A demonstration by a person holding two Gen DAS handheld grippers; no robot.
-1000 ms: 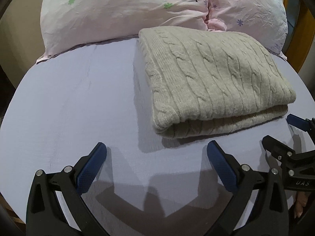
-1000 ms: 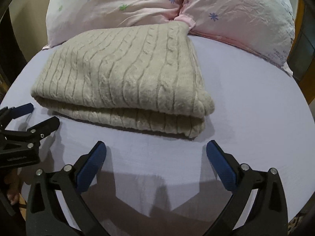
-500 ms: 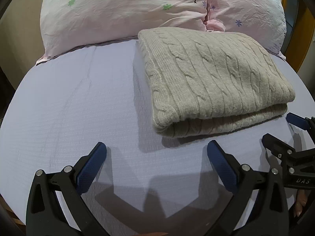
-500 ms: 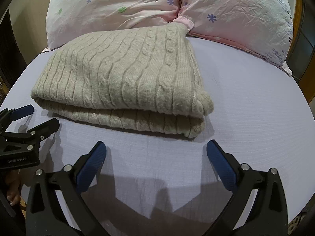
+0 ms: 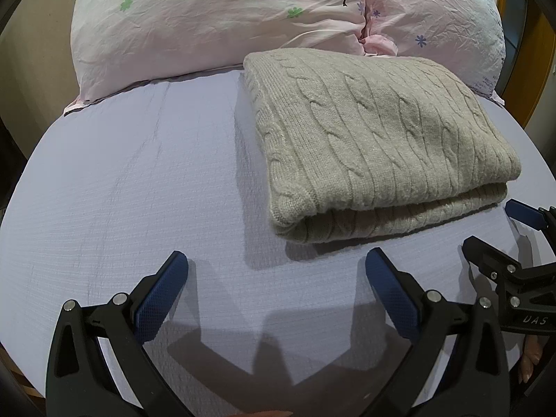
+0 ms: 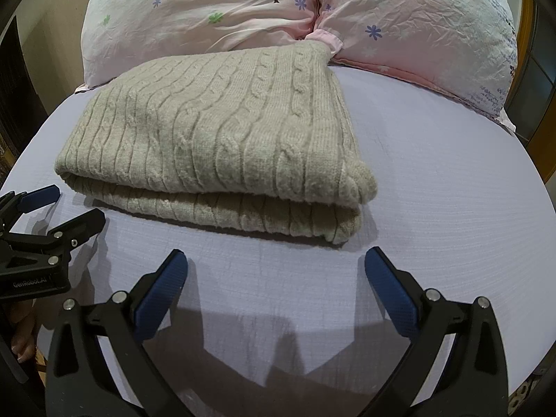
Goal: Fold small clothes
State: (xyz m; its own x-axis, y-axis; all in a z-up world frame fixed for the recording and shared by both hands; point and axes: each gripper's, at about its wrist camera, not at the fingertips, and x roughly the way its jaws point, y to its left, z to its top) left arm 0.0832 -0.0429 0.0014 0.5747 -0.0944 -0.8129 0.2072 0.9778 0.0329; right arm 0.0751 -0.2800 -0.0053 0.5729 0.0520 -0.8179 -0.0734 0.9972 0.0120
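1. We see the bed (image 5: 121, 191) under a lavender sheet.
2. Two pink floral pillows (image 5: 208, 24) lie at its far end.
3. The folded grey cable-knit sweater (image 5: 375, 139) rests on the bed, its far edge touching the pillows.
4. The left gripper (image 5: 276, 278) hovers near the sweater's front edge, fingers spread and holding nothing.
5. The right gripper (image 6: 276, 278) does likewise, fingers spread.

Sharp, evenly lit; fisheye edges bend, darken.
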